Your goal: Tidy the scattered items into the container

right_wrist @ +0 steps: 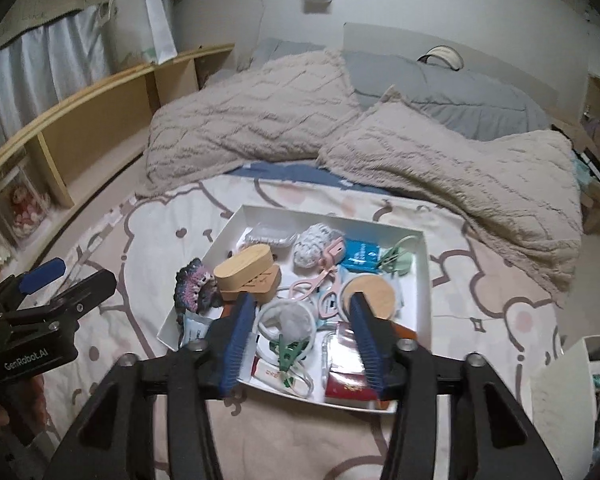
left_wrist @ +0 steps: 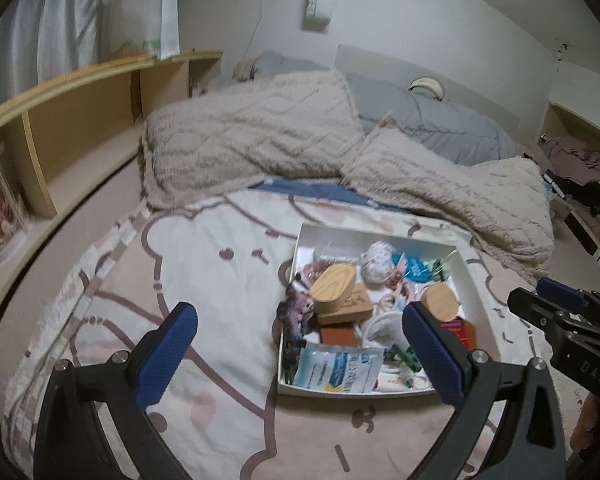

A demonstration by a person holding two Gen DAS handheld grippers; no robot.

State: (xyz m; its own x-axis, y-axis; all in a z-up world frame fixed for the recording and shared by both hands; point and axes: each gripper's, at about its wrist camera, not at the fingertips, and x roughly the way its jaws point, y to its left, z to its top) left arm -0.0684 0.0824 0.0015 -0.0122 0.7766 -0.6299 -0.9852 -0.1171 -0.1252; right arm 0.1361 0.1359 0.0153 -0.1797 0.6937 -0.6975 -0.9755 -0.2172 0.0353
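With both the left gripper [left_wrist: 300,354] and right gripper [right_wrist: 300,340] jaws apart and empty, the white box [right_wrist: 425,276] sits mid-frame on the bedspread [right_wrist: 172,240], its purple-pink crocheted piece [right_wrist: 196,286], probably soft and light, draping the left rim, best pinched at its bunched middle.

Both tools look alike: the left gripper [left_wrist: 300,354] shows matt black forked arms tipped with ribbed blue pads [left_wrist: 168,356] and round silver screws [left_wrist: 120,357] at the joints. The right gripper [right_wrist: 302,344] matches it, black frame, blue ridged pads, silver screws. White lettering [right_wrist: 25,361] marks one black body, and more white letters [left_wrist: 592,372] mark the other.
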